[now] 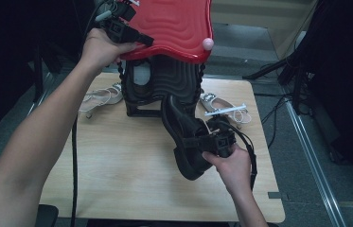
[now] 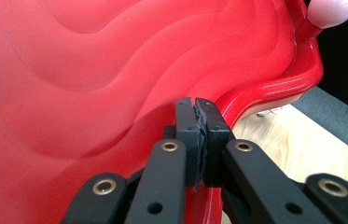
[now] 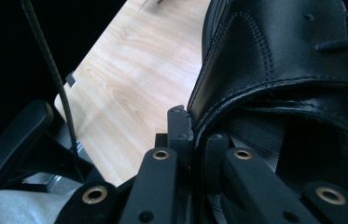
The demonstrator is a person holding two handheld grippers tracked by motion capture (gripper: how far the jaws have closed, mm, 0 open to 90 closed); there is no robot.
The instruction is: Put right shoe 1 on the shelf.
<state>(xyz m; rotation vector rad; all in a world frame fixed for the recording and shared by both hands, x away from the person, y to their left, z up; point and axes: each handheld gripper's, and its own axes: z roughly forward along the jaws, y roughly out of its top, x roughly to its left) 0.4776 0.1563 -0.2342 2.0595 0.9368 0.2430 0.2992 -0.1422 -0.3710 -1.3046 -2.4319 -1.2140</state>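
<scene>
We are clamping the left gripper (image 2: pixel 198 122) on the raised red lid's (image 1: pixel 174 23) edge, while the right gripper (image 3: pixel 191 126) is pinching the black leather shoe's (image 1: pixel 186 137) collar above the wooden table (image 1: pixel 117 161), before the black box (image 1: pixel 164 85).

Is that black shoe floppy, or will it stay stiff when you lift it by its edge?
The black shoe probably stays fairly stiff: the right hand-held gripper pinches only its collar, yet it keeps its shape. The thick sole suggests some weight. The smooth leather might slip.

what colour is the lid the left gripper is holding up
Glossy red lid with a wavy ripple pattern, clearest in the left gripper view.
</scene>
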